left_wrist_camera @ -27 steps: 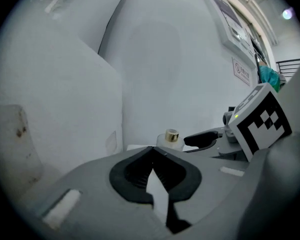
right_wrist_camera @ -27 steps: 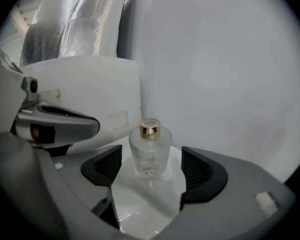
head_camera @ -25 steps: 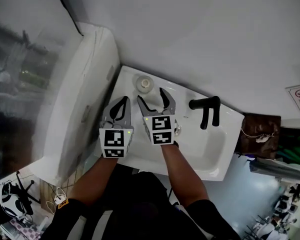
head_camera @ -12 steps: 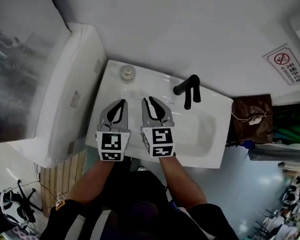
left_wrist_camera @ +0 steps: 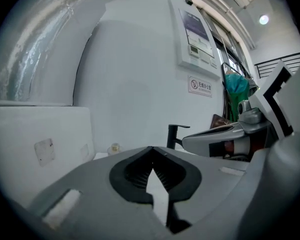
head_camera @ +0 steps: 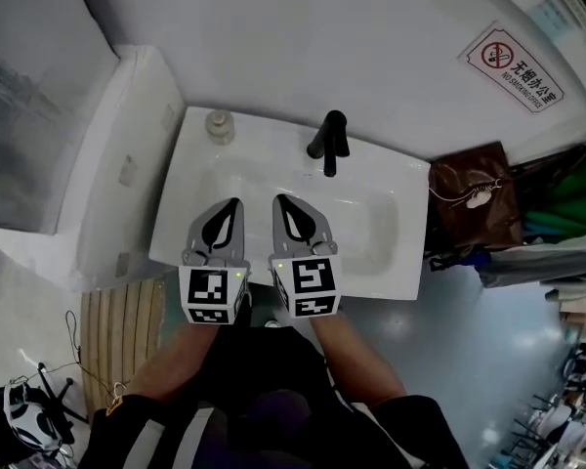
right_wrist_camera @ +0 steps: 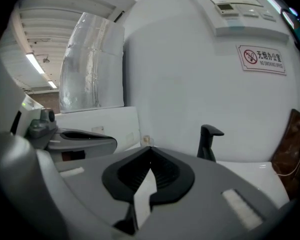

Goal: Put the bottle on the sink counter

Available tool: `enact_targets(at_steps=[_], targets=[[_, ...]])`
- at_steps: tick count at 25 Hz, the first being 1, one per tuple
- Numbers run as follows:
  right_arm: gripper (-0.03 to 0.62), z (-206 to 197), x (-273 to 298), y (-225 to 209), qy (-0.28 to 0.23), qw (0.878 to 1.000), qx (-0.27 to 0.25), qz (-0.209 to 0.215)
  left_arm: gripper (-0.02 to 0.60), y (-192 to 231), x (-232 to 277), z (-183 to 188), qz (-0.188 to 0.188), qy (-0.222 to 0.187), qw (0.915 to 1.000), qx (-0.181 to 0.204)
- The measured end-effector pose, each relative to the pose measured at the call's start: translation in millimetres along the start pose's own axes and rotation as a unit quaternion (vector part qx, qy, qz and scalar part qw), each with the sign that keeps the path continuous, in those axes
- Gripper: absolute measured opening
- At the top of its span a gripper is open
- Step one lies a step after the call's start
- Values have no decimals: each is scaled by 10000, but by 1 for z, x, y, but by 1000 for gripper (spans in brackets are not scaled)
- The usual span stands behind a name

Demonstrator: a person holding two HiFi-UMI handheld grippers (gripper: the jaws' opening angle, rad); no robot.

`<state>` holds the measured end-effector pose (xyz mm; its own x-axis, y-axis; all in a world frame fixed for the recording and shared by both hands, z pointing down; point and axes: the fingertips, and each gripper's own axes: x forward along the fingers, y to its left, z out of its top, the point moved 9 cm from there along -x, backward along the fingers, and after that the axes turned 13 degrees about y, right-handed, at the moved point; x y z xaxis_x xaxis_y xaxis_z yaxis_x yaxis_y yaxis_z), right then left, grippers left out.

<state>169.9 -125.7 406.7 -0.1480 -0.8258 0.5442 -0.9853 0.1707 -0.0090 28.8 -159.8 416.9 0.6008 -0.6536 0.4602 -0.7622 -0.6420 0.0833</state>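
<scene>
A small clear bottle stands upright on the back left corner of the white sink counter, left of the black faucet. Both grippers hover side by side over the sink's front edge, well short of the bottle. My left gripper is shut and empty. My right gripper is also shut with nothing between its jaws. The bottle shows far beyond the closed tips in the left gripper view. In the right gripper view the bottle is small, with the faucet to its right.
A white boxy unit adjoins the sink's left side. A brown bag hangs to the right of the sink. A no-smoking sign is on the wall. Wooden slats lie on the floor at the lower left.
The right gripper's jaws went from wide open to shut, empty. Both grippers drew back from the bottle to the sink's front edge. The bottle stayed on the counter.
</scene>
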Motion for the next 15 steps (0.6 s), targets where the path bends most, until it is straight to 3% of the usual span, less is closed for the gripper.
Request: enact_targets(at_steps=[15], targets=[[2,-49,-129,-4,-254,9997,64,28,0,-104,-84,-13,-85,-279,9993,227]])
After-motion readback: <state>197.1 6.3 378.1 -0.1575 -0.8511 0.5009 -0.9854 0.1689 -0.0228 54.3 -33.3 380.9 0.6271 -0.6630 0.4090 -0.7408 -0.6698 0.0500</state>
